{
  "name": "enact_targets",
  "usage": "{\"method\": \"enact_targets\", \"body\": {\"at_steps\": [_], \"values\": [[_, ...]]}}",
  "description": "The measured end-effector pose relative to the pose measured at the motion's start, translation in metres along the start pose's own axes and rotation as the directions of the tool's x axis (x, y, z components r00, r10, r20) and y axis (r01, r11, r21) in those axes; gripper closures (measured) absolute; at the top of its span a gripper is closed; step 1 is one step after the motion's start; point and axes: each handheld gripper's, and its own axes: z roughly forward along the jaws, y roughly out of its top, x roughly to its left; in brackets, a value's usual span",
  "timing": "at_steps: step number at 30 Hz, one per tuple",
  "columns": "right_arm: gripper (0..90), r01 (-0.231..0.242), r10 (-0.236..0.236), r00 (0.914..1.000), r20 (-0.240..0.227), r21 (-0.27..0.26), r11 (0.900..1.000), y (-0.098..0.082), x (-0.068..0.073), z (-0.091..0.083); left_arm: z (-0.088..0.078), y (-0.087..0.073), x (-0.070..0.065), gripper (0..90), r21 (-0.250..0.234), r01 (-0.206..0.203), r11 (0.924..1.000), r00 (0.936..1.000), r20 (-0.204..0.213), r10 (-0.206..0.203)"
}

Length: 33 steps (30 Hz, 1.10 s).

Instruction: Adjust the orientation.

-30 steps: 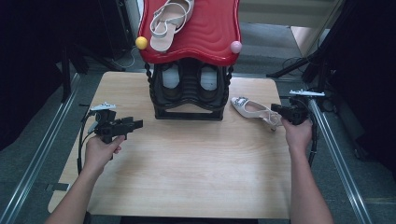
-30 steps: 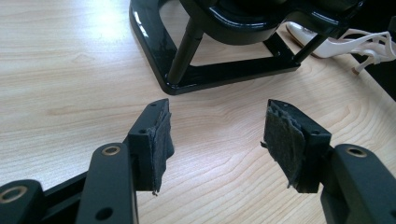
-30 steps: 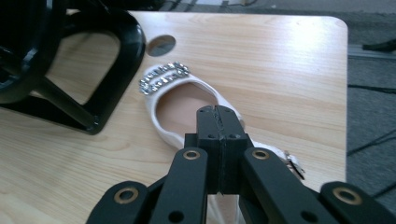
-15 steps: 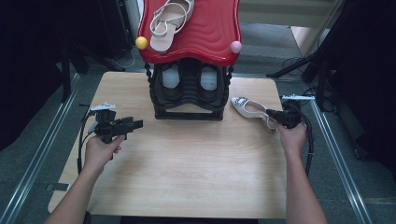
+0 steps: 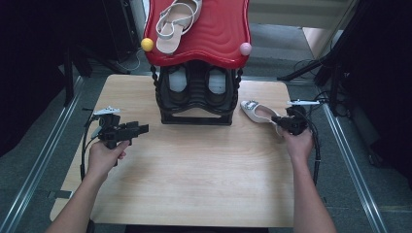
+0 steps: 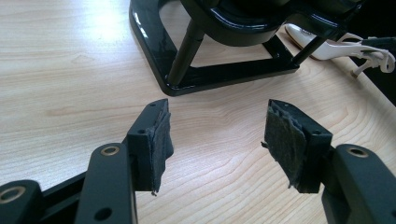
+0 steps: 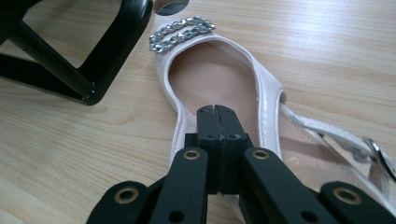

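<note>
Pale wooden table (image 5: 194,184) in a dim room, with grey floor and metal rails to either side. At the far edge, a black shoe rack (image 5: 194,104) with a red top shelf (image 5: 214,39) carrying one strappy sandal (image 5: 175,22). Just right of the rack's base, lying flat on the table, a cream flat shoe (image 5: 257,111) with a sparkling buckle (image 7: 182,30) at the toe.

Over on the right, held in the right hand: right gripper (image 5: 278,120), brought in from farther right and lowered over the last second. Now poised over the heel end of the shoe, pointing toward the toe. Jaws pressed fully together in the right gripper view (image 7: 218,116), hanging above the insole (image 7: 210,70), with nothing visible pinched between them. Hard to tell whether touching the lining or just clear of it.

Over on the left, no change: left gripper (image 5: 143,128) parked well apart from the shoe, aimed at the rack's foot. Jaws spread wide and empty in the left gripper view (image 6: 217,135).

Probably the approach to a pick-up, most likely to put the shoe beside the sandal. No hold yet, so next would be opening up to straddle the side wall or heel strap, then closing. Risk of nudging the shoe against the rack's base if pushed forward while shut.
</note>
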Motion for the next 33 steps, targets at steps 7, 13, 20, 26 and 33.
{"method": "enact_targets", "body": {"at_steps": [7,13,20,26,33], "values": [[90.0,-0.003,0.004,0.9999,-0.015,0.007,1.0,0.001,0.007,0.001,0.001,0.0,-0.001,41.2,0.005,-0.007,1.0,1.0,0.001,0.007],[90.0,-0.009,0.01,0.9995,-0.03,0.014,1.0,0.001,0.014,0.005,0.001,0.0,-0.001,40.7,0.003,-0.009,1.0,1.0,0.001,0.009],[90.0,-0.03,0.03,0.9994,-0.019,0.023,0.999,0.003,0.02,0.009,0.002,-0.001,-0.001,39.6,0.006,-0.023,0.9997,0.9997,-0.008,0.023],[90.0,-0.034,0.035,0.9988,-0.034,0.019,0.999,0.003,0.023,0.011,0.002,0.0,-0.001,39.8,0.003,-0.014,0.9999,0.9999,-0.004,0.014],[89.9,-0.045,0.045,0.9988,-0.021,0.012,0.999,0.003,0.022,0.01,0.002,0.0,0.0,39.5,0.009,-0.011,0.9999,0.9999,-0.004,0.011]]}}
